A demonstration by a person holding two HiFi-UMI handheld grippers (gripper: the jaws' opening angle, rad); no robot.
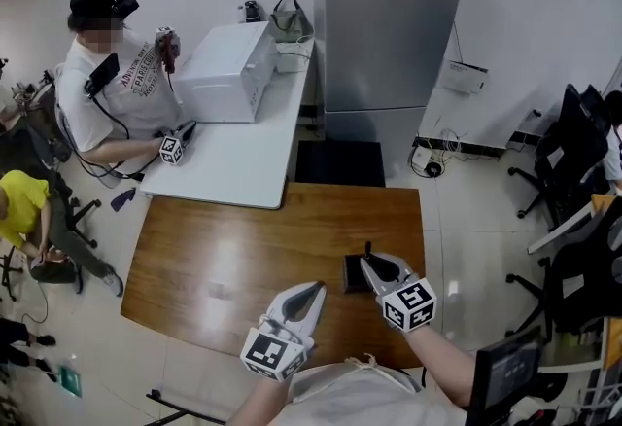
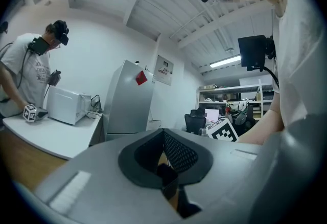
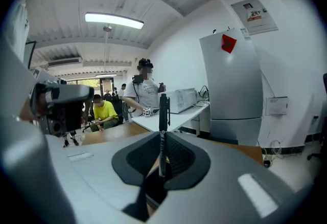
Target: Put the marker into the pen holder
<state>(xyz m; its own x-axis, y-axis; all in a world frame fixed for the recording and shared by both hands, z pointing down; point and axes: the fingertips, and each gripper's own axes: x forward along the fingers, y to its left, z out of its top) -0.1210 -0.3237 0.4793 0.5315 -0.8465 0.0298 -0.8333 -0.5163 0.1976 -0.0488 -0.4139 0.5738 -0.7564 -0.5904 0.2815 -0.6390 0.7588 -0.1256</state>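
Note:
My right gripper (image 1: 369, 263) is shut on a thin black marker (image 1: 367, 249). In the right gripper view the marker (image 3: 163, 115) stands upright between the jaws, its top well above them. A small black pen holder (image 1: 353, 274) sits on the brown wooden table (image 1: 224, 268), directly left of and partly under the right gripper. My left gripper (image 1: 315, 291) hovers over the table's near edge, a little left of the holder. Its jaws are shut with nothing in them, as the left gripper view (image 2: 163, 135) also shows.
A white table (image 1: 233, 161) with a microwave (image 1: 225, 71) adjoins the wooden table at the back. A person (image 1: 117, 84) works there with other grippers. A grey refrigerator (image 1: 389, 25) stands behind. Office chairs (image 1: 559, 157) are at the right, and a seated person (image 1: 24, 210) is at the left.

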